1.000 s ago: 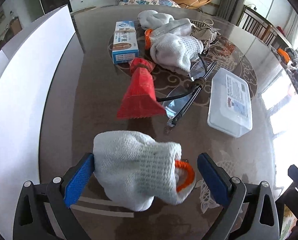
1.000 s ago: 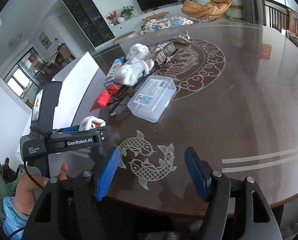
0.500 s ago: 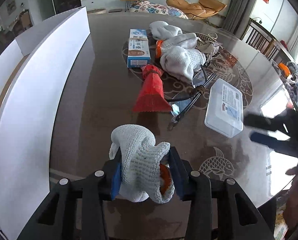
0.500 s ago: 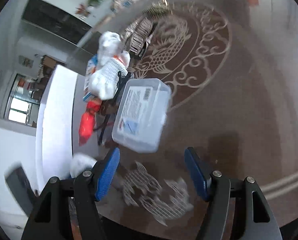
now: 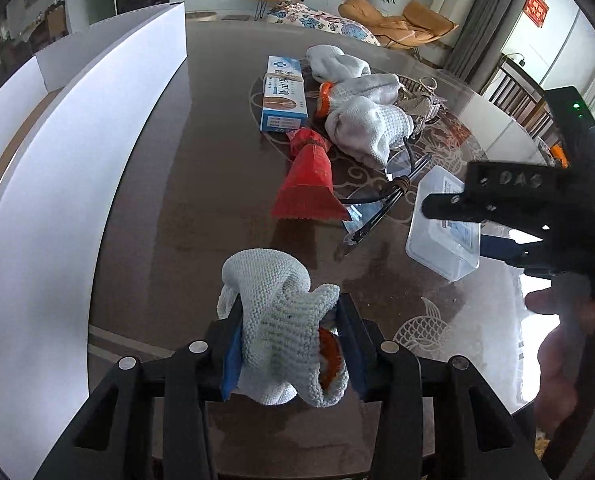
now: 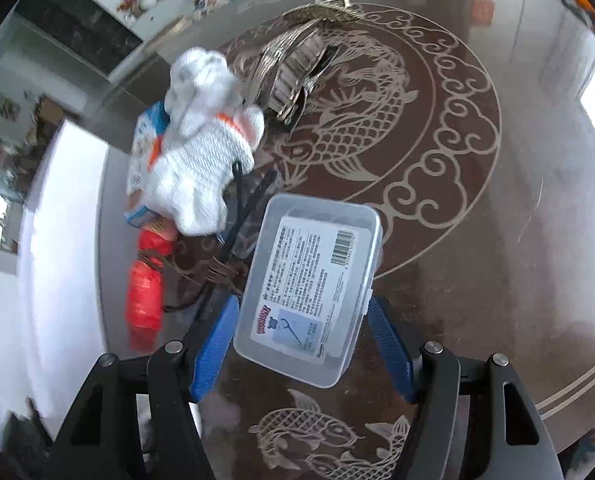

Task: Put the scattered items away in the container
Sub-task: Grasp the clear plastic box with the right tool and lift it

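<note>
My left gripper [image 5: 289,340] is shut on a white knit glove with an orange cuff [image 5: 277,320], held above the dark table. The white container [image 5: 57,168] stands along the left. My right gripper [image 6: 303,344] is open with its blue pads on either side of a clear plastic box [image 6: 309,292]; the pads do not touch it. That box [image 5: 441,236] and the right gripper body [image 5: 537,200] also show in the left wrist view.
On the table lie a red packet [image 5: 309,184], a blue and white carton [image 5: 283,94], more white gloves [image 5: 361,120], black-framed glasses [image 5: 381,208] and a woven pouch [image 6: 297,60]. The table edge runs close in front of both grippers.
My left gripper closed on the glove and lifted it. My right gripper swung in from the table edge to straddle the clear plastic box.
</note>
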A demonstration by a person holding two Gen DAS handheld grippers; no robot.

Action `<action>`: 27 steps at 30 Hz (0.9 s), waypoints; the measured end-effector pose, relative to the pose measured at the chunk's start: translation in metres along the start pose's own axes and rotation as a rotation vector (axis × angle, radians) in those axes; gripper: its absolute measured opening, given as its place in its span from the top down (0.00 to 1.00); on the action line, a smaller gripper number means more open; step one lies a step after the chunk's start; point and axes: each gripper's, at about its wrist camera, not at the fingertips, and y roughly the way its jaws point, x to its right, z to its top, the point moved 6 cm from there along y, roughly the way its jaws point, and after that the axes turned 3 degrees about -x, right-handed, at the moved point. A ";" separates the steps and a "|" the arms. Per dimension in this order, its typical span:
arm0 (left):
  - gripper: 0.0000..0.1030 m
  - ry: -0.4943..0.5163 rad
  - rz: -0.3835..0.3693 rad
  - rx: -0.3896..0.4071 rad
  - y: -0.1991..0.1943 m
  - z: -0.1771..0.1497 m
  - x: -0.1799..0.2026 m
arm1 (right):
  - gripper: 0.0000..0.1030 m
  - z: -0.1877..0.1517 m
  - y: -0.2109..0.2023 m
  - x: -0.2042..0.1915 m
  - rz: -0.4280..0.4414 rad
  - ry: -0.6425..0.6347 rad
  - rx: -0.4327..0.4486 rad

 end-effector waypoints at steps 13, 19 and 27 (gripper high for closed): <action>0.60 0.022 0.005 0.002 -0.001 -0.003 0.007 | 0.37 -0.016 -0.012 0.010 -0.083 -0.295 0.126; 0.60 0.096 -0.041 0.016 -0.001 -0.011 0.027 | 0.37 -0.052 -0.035 0.060 -0.094 -0.306 0.147; 0.48 0.153 0.038 0.039 -0.001 -0.007 0.022 | 0.36 -0.067 -0.039 0.081 -0.148 -0.289 0.160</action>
